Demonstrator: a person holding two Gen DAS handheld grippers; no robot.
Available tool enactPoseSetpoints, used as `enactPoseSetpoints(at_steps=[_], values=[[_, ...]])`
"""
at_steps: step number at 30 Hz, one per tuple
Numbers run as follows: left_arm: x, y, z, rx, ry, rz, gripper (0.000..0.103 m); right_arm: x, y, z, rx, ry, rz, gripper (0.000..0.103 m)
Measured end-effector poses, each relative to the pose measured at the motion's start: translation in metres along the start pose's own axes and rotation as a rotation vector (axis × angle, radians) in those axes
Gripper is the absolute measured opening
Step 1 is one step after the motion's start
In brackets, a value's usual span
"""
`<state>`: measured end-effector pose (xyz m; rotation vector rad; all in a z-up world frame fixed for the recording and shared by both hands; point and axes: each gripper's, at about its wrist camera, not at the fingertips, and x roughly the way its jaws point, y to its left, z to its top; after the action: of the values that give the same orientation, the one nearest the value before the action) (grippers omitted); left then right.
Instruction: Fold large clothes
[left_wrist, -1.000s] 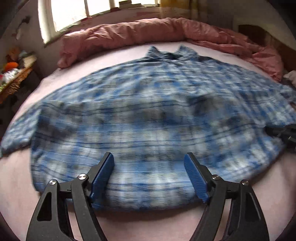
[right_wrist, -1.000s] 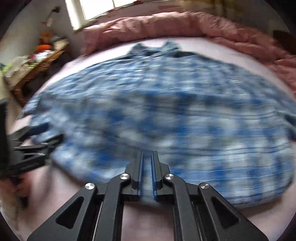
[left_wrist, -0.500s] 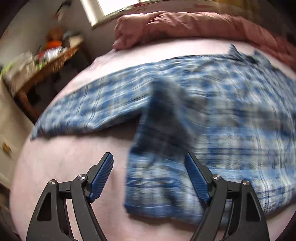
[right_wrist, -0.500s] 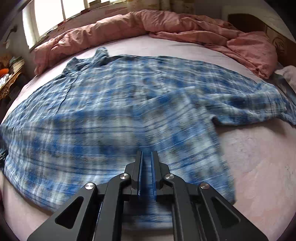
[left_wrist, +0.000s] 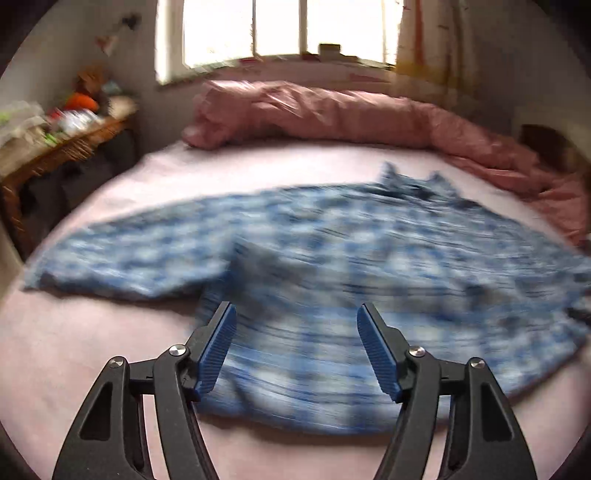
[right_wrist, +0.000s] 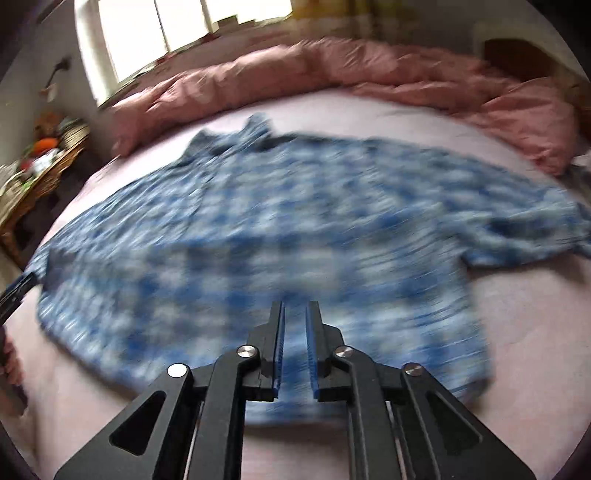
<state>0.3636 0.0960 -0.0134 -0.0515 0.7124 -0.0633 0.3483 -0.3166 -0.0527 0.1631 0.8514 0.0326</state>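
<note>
I am holding my left gripper (left_wrist: 295, 347) over the near hem of the blue plaid shirt (left_wrist: 332, 266), its jaws apart and closing with nothing pinched between them. My right gripper (right_wrist: 294, 343) is opening a narrow gap, gripping nothing that I can see. The shirt is lying spread flat on the pale pink sheet (left_wrist: 92, 350), collar toward the window (left_wrist: 280, 29). A rumpled pink duvet (left_wrist: 332, 114) is bunching along the far edge, and a cluttered wicker shelf (left_wrist: 62, 144) is standing beside the bed.
</note>
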Motion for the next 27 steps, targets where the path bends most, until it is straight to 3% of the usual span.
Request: enactPoseSetpoints(at_steps=[2,6,9,11,13,17,18,19,20,22,25,27], values=[[0.007,-0.020,-0.006,0.004,0.056,-0.039,0.067,0.012,0.020,-0.010,-0.028,0.049,0.021,0.016],[0.019,-0.070,-0.025,0.249,0.061,0.120,0.067,0.012,0.058,-0.024,-0.192,0.035,-0.057,0.016],[0.045,-0.068,-0.037,0.241,0.173,0.092,0.070,0.009,0.059,-0.032,-0.166,0.065,-0.052,0.016],[0.047,-0.063,-0.038,0.222,0.176,0.090,0.074,0.009,0.047,-0.040,-0.124,0.089,-0.055,0.016],[0.045,-0.059,-0.038,0.206,0.170,0.094,0.075,-0.002,0.031,-0.047,-0.096,0.060,-0.131,0.016],[0.045,-0.056,-0.040,0.190,0.165,0.090,0.076,-0.007,-0.022,-0.048,-0.039,0.026,-0.461,0.018],[0.044,-0.055,-0.041,0.189,0.162,0.092,0.077,-0.010,-0.039,-0.048,0.014,0.029,-0.427,0.017],[0.043,-0.056,-0.041,0.190,0.159,0.093,0.077,-0.018,-0.063,-0.048,0.125,0.023,-0.297,0.017],[0.044,-0.056,-0.042,0.191,0.157,0.094,0.077,-0.023,-0.075,-0.048,0.185,0.030,-0.252,0.014],[0.045,-0.057,-0.041,0.189,0.157,0.092,0.077,-0.031,-0.088,-0.047,0.241,0.034,-0.260,0.003],[0.045,-0.056,-0.041,0.181,0.159,0.085,0.077,-0.033,-0.088,-0.049,0.259,0.035,-0.276,0.003],[0.046,-0.054,-0.040,0.172,0.162,0.082,0.079,-0.041,-0.074,-0.046,0.235,0.006,-0.331,0.003]])
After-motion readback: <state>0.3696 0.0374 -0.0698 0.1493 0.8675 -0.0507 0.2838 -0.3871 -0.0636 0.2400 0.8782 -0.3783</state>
